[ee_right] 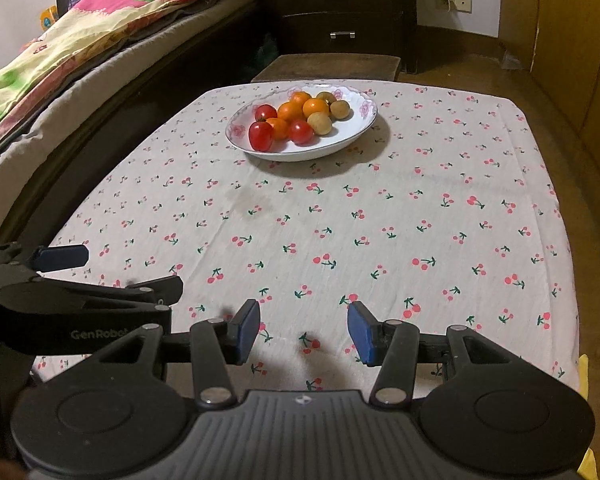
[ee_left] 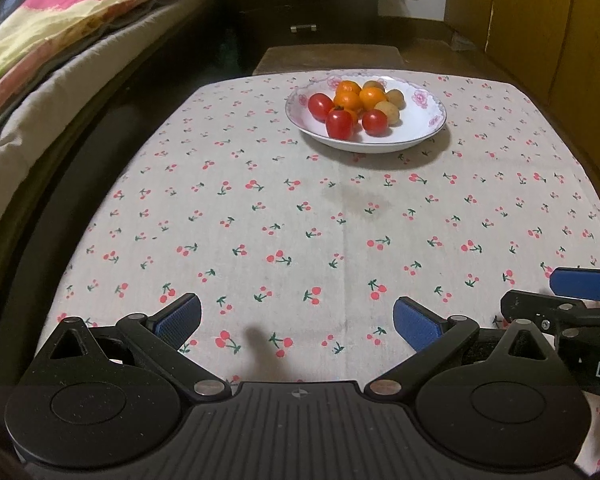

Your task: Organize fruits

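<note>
Bedding fills the left side of the room: a low bed (ee_right: 80,92) with a grey mattress edge and a rumpled quilt in pink, yellow and green (ee_left: 56,20) thrown over it. Past its foot stands a dark wooden chest of drawers with metal handles (ee_right: 340,12), and along the right runs a tall yellow-brown wooden cabinet (ee_left: 540,20).

Next in size is the table, covered by a cream cloth printed with small red cherries (ee_left: 340,220). A faint darker stain marks the cloth short of the middle.

Toward the far end of the table sits a shallow white ceramic dish with pink flowers on its rim (ee_left: 428,120). All the fruit lies inside it, bunched together: three glossy red tomatoes (ee_left: 339,123) on the near side, several small orange citrus fruits (ee_left: 348,101) touching them in the centre, and a few dull tan-brown round fruits (ee_left: 389,112) on the right and at the back.

At the near edge of the table, well apart from the dish, hover both black tools with blue pads. On the left gripper (ee_left: 298,318) the jaws are spread wide with nothing between them. On the right gripper (ee_right: 304,332) the jaws also stand apart and hold nothing. Each tool sits just beside the other, neither touching the fruit.
</note>
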Action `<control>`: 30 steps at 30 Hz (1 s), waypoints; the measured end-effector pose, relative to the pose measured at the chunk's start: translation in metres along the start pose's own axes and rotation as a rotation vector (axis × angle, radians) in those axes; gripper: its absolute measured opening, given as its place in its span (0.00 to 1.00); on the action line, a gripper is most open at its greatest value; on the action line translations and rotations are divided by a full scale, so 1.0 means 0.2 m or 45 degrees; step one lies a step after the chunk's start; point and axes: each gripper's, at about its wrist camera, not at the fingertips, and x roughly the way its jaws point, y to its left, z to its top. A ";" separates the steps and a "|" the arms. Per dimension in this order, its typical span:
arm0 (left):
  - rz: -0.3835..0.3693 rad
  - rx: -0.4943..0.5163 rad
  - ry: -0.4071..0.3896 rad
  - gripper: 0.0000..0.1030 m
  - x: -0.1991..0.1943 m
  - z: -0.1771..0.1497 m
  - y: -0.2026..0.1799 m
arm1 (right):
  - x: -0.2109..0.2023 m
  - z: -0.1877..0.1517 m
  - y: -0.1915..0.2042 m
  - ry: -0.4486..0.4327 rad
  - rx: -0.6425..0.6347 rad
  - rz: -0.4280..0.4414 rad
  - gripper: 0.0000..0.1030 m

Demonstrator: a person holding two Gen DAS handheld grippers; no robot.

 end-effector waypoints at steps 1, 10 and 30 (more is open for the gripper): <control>0.001 0.000 -0.001 1.00 0.00 0.00 0.00 | 0.00 0.00 0.00 0.001 0.000 0.000 0.47; 0.002 0.011 -0.005 1.00 -0.01 -0.02 -0.01 | 0.00 -0.01 0.01 0.003 -0.002 0.003 0.47; -0.002 0.011 0.000 1.00 -0.02 -0.03 -0.01 | 0.00 -0.02 0.01 0.017 -0.008 -0.018 0.48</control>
